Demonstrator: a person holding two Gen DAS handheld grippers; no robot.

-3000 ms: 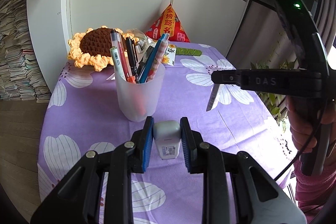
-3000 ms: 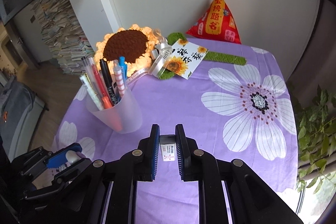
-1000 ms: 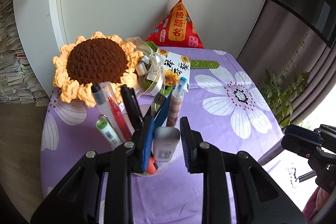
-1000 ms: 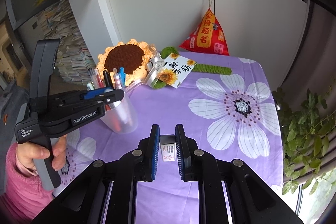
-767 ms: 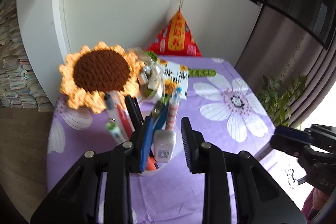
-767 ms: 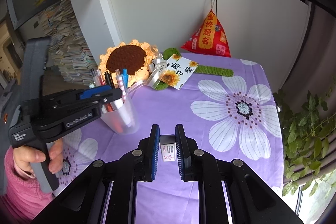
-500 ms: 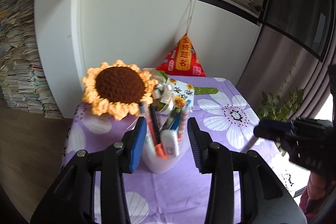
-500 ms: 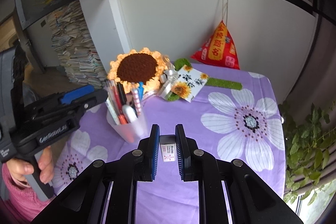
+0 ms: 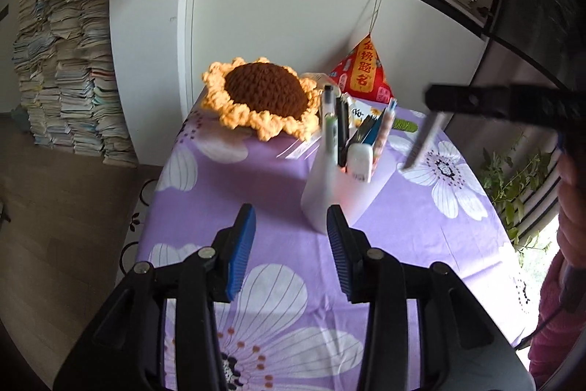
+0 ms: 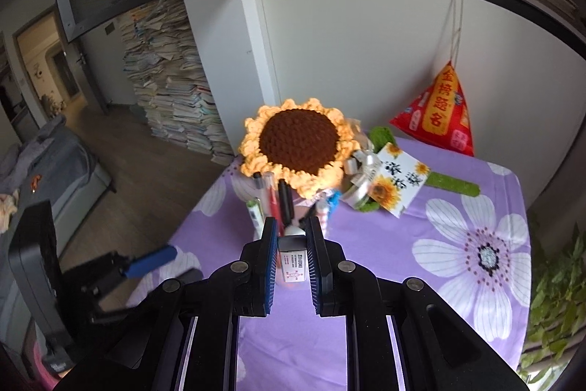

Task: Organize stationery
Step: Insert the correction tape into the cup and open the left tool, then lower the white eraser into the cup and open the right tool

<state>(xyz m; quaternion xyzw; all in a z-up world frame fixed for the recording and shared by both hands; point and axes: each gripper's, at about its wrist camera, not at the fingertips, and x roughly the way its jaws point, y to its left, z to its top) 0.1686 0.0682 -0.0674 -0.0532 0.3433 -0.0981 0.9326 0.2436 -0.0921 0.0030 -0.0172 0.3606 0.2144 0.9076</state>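
Since three seconds ago your left gripper (image 9: 291, 233) has let go of the white correction tape (image 9: 359, 159) — it now stands in the cup (image 9: 340, 196) among the pens (image 9: 342, 125), and the blue-padded fingers (image 9: 240, 246), which have just been opening, hang spread with nothing between them, short of the cup.

Going by size: the desk (image 9: 421, 226) in its purple flower cloth carries everything. At its far end sits the crocheted sunflower (image 10: 298, 141), with a red pouch (image 10: 441, 114) hanging against the wall to the right and a sunflower card (image 10: 397, 185) between them. The frosted cup stands in front of the sunflower, near the desk's left edge.

Your right gripper (image 10: 292, 251) hovers just before the cup, its fingers pinching a small white eraser (image 10: 293, 259) — label facing the camera. From the left wrist view, that eraser (image 9: 425, 143) hangs tilted to the right of the cup, apart from it.
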